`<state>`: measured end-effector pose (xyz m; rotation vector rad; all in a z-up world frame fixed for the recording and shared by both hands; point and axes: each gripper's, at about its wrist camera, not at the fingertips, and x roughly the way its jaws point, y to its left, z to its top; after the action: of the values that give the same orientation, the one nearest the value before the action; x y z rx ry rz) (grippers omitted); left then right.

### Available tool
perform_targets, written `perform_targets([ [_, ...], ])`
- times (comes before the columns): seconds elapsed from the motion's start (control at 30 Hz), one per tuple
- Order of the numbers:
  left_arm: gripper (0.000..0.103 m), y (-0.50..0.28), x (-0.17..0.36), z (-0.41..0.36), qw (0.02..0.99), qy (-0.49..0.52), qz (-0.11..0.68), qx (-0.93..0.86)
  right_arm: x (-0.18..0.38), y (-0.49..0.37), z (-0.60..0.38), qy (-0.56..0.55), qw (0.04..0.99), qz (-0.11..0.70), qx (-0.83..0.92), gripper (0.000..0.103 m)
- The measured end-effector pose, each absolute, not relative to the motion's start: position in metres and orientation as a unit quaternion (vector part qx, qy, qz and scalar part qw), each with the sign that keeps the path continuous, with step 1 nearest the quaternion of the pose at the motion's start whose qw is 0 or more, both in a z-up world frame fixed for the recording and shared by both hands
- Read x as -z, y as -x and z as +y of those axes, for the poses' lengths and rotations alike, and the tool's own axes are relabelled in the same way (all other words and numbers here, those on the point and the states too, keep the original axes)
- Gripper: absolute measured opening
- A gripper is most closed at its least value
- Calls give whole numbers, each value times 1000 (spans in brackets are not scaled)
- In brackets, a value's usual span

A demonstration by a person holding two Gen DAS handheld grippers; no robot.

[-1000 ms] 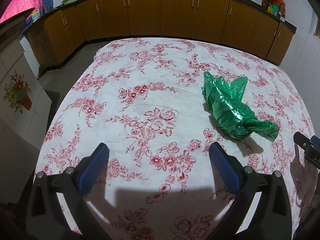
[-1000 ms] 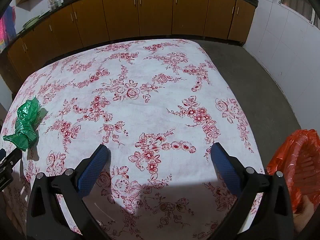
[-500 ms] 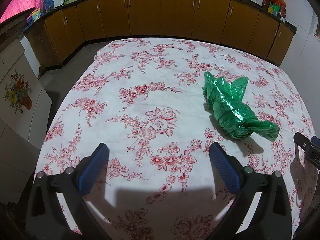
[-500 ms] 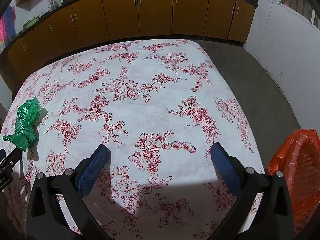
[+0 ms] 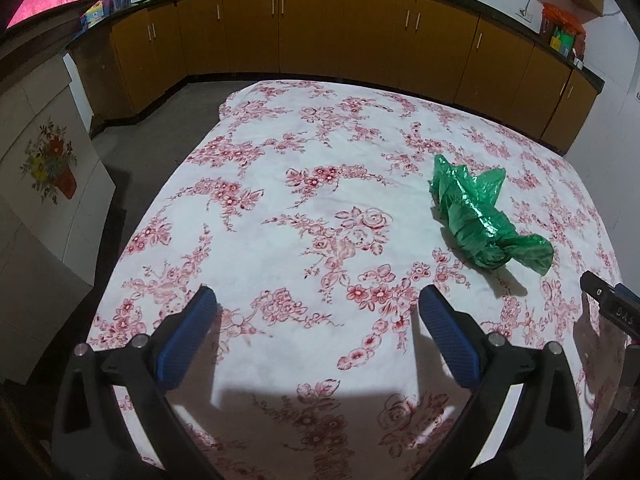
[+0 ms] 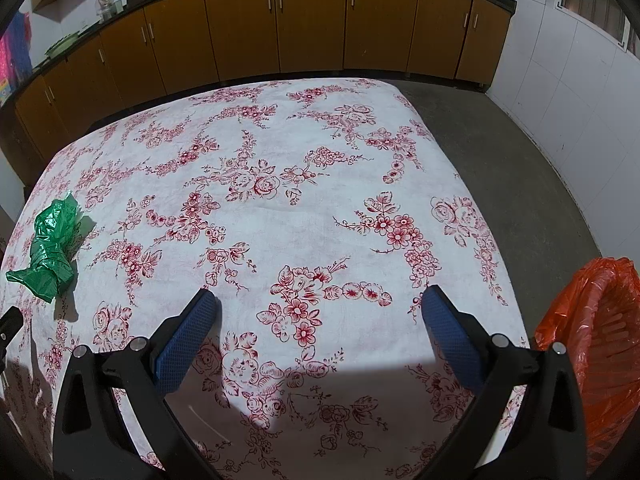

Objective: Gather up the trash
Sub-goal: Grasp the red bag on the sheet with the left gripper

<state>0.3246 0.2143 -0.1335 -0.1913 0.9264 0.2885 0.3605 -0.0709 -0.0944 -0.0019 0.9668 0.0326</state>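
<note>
A crumpled green plastic bag [image 5: 480, 216] lies on the floral tablecloth [image 5: 304, 184], ahead and to the right of my left gripper [image 5: 316, 300]. It also shows in the right wrist view [image 6: 52, 244], far left of my right gripper [image 6: 316, 300]. Both grippers are open and empty, hovering over the near part of the table. An orange bin lined with an orange bag [image 6: 592, 344] stands on the floor beside the table's right edge, next to my right gripper. The tip of the right gripper [image 5: 608, 300] shows at the right edge of the left wrist view.
Brown kitchen cabinets [image 5: 344, 28] run along the far walls. Grey floor [image 6: 532, 168] lies right of the table, bounded by a white tiled wall [image 6: 580, 80]. A white panel with a flower print [image 5: 48, 168] stands left of the table.
The left wrist view has tilted slightly, so the table and green bag sit a little lower in it. The right gripper has not moved.
</note>
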Motion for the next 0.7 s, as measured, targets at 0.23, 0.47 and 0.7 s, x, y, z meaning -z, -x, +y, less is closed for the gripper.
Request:
perform_targets([
  [0.23, 99, -321, 130, 217, 881, 102, 438, -142, 94, -361, -71, 1, 885, 465, -16, 101],
  [0.47, 99, -314, 123, 219, 884, 104, 432, -144, 94, -362, -72, 1, 885, 465, -17, 101],
  [0.7, 99, -297, 107, 217, 889, 109, 423, -138, 89, -349, -86, 19, 884, 466, -37, 101],
])
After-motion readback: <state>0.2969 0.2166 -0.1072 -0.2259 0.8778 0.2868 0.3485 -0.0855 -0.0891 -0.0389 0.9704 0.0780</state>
